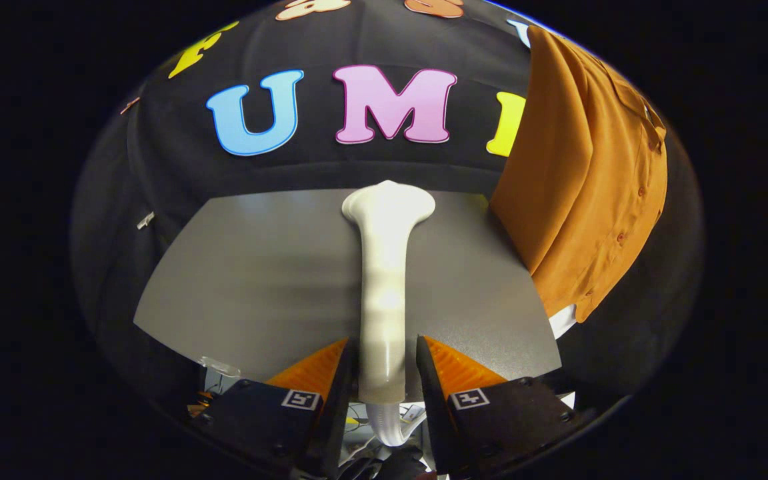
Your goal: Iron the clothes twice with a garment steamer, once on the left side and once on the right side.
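A white garment steamer [384, 267] stands up between my fingers, its handle running forward and its wide head [389, 203] at the far end. My gripper [384, 370] is shut on the steamer's handle, one finger on each side. A ribbed white hose [384, 423] leaves the handle's lower end between the fingers. An orange button-up shirt [584, 180] hangs to the right, beyond the steamer's head and apart from it, with its button row facing right.
A grey table [257, 280] lies below and ahead of the fingers. The black cloth wall [157, 173] stands behind it. A bit of white [563, 320] shows under the shirt's hem. Cables and small clutter [214, 387] lie by the table's near edge.
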Motion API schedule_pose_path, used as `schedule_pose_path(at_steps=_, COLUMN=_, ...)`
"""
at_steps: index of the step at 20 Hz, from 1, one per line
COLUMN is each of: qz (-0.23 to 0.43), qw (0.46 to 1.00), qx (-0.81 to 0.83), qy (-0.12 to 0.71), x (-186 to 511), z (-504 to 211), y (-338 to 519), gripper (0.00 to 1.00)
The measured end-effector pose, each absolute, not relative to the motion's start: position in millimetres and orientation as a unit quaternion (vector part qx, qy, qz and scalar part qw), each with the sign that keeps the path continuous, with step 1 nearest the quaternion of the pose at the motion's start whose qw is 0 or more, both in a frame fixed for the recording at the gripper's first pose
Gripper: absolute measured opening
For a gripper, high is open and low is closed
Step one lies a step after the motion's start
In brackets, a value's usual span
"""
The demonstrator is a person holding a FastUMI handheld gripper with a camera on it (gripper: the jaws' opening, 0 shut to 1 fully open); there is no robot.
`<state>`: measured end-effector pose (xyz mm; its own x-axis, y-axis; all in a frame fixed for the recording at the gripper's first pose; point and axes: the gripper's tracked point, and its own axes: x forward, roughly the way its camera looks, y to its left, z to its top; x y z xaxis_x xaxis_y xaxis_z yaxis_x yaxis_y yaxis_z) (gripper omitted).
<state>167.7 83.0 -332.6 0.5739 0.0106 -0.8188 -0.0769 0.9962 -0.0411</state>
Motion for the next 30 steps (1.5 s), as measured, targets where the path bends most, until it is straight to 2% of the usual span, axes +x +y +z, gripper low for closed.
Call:
schedule_pose_path(at_steps=2, qz=0.027, qw=0.893, qx=-0.019, qy=0.45, x=174.1, z=-334.0, y=86.8, gripper=0.57)
schedule_pose_path(at_steps=5, qz=0.026, qw=0.913, qx=0.004, qy=0.408, x=173.5, z=-320.5, y=84.3, gripper=0.36)
schedule_pose_path(at_steps=8, qz=0.039, qw=0.92, qx=0.017, qy=0.389, x=174.9, z=-319.6, y=87.5, gripper=0.21)
schedule_pose_path(at_steps=12, qz=0.04, qw=0.934, qx=0.032, qy=0.353, x=165.7, z=-296.4, y=81.3, gripper=0.21)
schedule_pose_path(at_steps=19, qz=0.038, qw=0.97, qx=0.028, qy=0.238, x=148.2, z=-199.7, y=52.6, gripper=0.2)
schedule_pose_path(at_steps=26, qz=0.031, qw=0.991, qx=0.02, qy=0.129, x=128.6, z=-111.4, y=5.0, gripper=0.2)
schedule_pose_path(at_steps=30, qz=0.018, qw=0.997, qx=0.029, qy=0.072, x=120.8, z=-83.5, y=-30.3, gripper=0.2)
